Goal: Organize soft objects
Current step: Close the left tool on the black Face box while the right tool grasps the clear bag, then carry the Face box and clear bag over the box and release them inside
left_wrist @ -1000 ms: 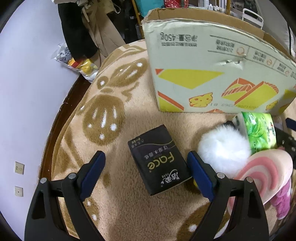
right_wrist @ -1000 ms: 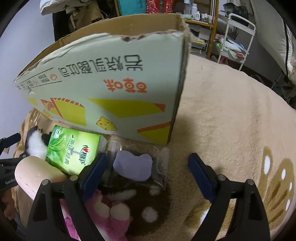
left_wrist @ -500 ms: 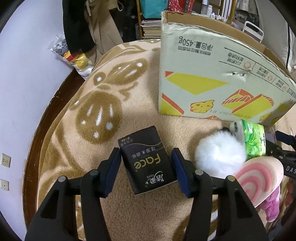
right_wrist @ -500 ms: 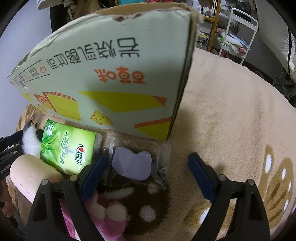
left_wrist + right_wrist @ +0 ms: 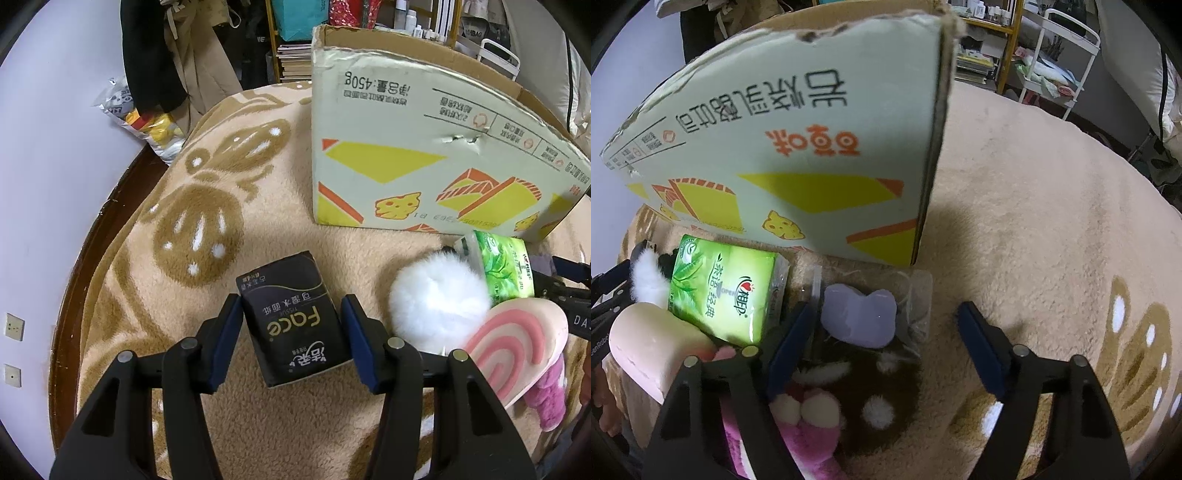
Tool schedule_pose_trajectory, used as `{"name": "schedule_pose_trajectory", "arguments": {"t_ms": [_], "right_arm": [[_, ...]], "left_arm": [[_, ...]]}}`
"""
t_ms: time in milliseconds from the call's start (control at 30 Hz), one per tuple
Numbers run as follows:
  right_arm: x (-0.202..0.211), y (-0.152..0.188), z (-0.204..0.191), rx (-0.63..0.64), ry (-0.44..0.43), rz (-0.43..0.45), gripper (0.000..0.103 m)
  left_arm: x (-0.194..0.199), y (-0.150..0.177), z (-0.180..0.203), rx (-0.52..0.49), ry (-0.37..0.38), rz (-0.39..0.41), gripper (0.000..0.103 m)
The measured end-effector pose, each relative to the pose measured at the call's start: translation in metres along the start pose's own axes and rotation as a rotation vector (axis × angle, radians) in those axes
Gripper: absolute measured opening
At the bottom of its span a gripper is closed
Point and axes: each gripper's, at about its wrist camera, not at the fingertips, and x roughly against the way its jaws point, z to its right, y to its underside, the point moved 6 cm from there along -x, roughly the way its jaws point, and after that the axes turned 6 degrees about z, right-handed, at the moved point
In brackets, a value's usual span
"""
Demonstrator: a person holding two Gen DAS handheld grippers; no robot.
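Note:
My left gripper is shut on a black tissue pack and holds it above the beige blanket. Right of it lie a white fluffy ball, a green tissue pack and a pink rainbow cushion. My right gripper is open around a lilac soft piece in a clear bag. The green tissue pack lies left of its left finger. A pink plush lies below. The open cardboard box stands behind, also shown in the right wrist view.
The blanket spreads wide to the right of the box. A wooden edge and a white wall bound the left. Hanging clothes, shelves and a white cart stand behind.
My left gripper closed on the black tissue pack and lifted it slightly. My right gripper moved in closer around the lilac piece, staying open.

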Motion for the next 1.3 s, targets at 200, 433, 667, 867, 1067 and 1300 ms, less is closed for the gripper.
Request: {"name": "schedule_pose_trajectory", "arguments": {"t_ms": [200, 433, 667, 867, 1067, 1300], "right_arm": [[0.011, 0.008, 0.007, -0.042, 0.002, 0.008, 0.057], [0.021, 0.007, 0.022, -0.058, -0.015, 0.022, 0.043], [0.029, 0.008, 0.016, -0.088, -0.078, 0.035, 0.033], [0.047, 0.011, 0.0, -0.039, -0.113, 0.048, 0.02], [0.069, 0.015, -0.007, 0.006, -0.085, 0.108, 0.014], [0.091, 0.013, 0.003, -0.034, -0.092, 0.165, 0.014]], "left_arm": [[0.003, 0.0, 0.001, -0.001, 0.007, 0.003, 0.054], [0.013, -0.003, 0.001, 0.0, 0.029, 0.034, 0.054], [0.019, -0.003, -0.009, 0.026, 0.01, 0.039, 0.054], [0.036, -0.004, -0.01, 0.037, 0.038, 0.069, 0.054], [0.061, -0.008, -0.005, 0.014, 0.056, 0.137, 0.053], [0.091, -0.015, 0.003, -0.021, 0.037, 0.187, 0.053]]}}
